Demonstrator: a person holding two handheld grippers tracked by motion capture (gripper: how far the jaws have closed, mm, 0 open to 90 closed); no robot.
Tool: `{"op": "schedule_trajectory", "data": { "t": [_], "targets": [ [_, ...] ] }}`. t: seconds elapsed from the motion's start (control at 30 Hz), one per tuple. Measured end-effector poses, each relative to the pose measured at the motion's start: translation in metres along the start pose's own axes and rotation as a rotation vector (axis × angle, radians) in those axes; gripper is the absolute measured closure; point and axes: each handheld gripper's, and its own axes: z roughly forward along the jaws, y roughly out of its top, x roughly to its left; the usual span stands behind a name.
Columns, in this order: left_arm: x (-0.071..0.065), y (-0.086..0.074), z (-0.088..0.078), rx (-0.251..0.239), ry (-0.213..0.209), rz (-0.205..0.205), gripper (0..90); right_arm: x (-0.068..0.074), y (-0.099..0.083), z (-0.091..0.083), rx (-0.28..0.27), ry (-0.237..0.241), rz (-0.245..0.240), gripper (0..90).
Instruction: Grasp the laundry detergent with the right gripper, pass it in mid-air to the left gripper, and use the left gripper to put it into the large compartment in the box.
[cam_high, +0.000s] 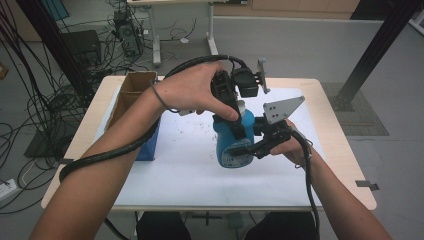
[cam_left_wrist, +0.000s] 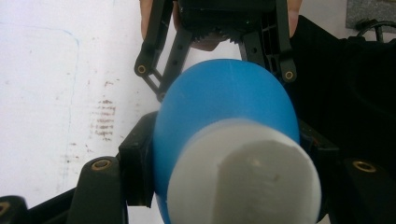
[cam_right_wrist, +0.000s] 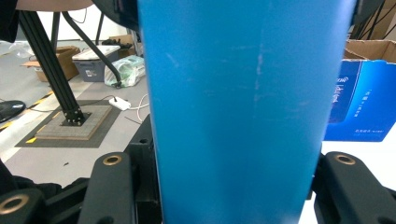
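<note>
White print runs down the side of a blue carton (cam_right_wrist: 362, 100) standing on the bench (cam_high: 320, 150), but the characters are too small and blurred to read. A pale label (cam_high: 231, 159) low on the blue bottle (cam_high: 235, 145) also carries print, likewise illegible from above. No other lettering, number or sign can be made out.
</note>
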Motion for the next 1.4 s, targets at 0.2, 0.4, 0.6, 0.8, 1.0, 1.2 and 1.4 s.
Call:
{"op": "schedule_trajectory", "data": {
  "t": [0.2,0.4,0.6,0.8,1.0,1.2,1.4],
  "targets": [
    [-0.0004,0.0002,-0.0007,-0.006,0.002,0.004,37.4,0.0006,0.0002,-0.0004,-0.003,-0.003,0.000,44.1],
    [0.0002,0.0003,-0.0006,-0.006,0.001,0.005,37.5,0.0007,0.0003,-0.0004,-0.002,-0.004,0.001,44.1],
    [0.0010,0.0014,-0.0004,-0.006,0.002,0.008,37.5,0.0000,-0.0006,-0.0006,-0.011,-0.006,0.004,44.1],
    [0.0021,0.0020,-0.0007,-0.010,0.000,0.002,37.5,-0.0013,-0.0001,-0.0014,-0.014,-0.006,0.004,44.1],
    [0.0022,0.0021,0.0002,-0.009,0.000,0.000,37.5,-0.0017,-0.0006,-0.0014,-0.011,-0.006,0.005,44.1],
    [0.0026,0.0016,0.0008,-0.004,-0.004,-0.001,37.5,-0.0017,-0.0012,-0.0011,-0.008,-0.006,0.007,44.1],
    [0.0017,0.0011,0.0004,-0.001,-0.001,0.001,37.5,-0.0011,-0.0008,-0.0002,-0.009,-0.007,0.002,44.1]
  ]
}}
